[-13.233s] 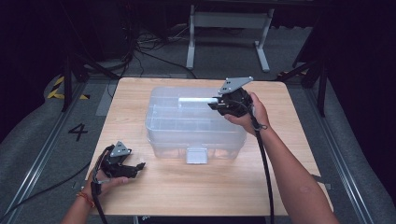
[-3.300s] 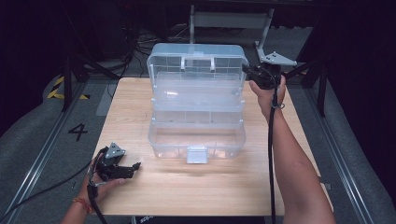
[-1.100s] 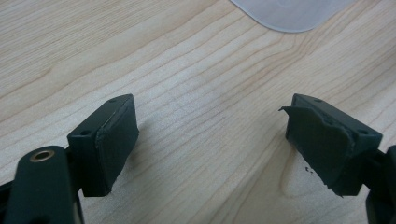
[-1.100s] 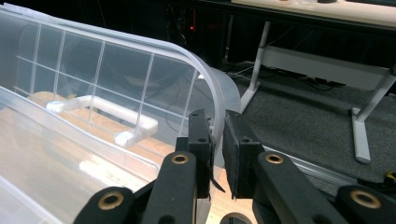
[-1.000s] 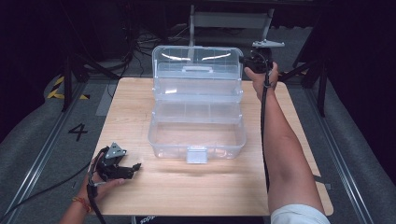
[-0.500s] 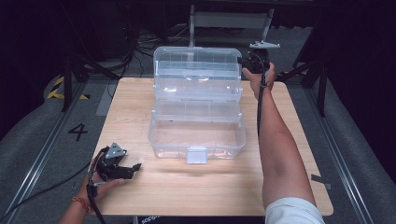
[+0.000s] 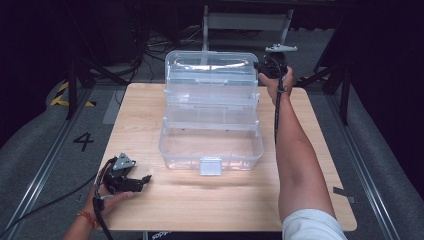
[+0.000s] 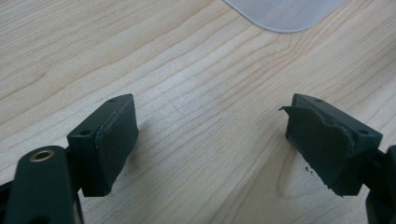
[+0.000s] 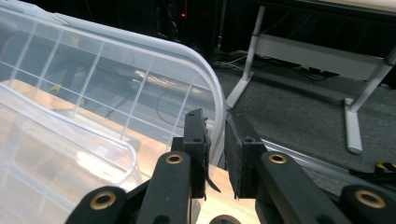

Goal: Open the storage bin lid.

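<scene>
Lid (image 7: 210, 67) now upright, right gripper (image 9: 215, 135) pinching edge

wooden table (image 7: 220, 200) bears clear organizer box (image 7: 210, 145)

I count one clear box (image 7: 211, 145) on one wooden table (image 7: 210, 205), and it is the single container here. It stands open in tiers: one deep base at the front, two shallower trays stepped up behind it, and one lid (image 7: 210, 62) raised at the back, so four levels in all. One latch tab (image 7: 210, 165) sits on the base's front wall. I hold two grippers, one in each hand: my left gripper (image 7: 145, 178) and my right gripper (image 7: 256, 65), each with two black jaws, four jaws altogether. Two forearms come in from below. On the floor I see one painted numeral (image 7: 83, 141).
</scene>
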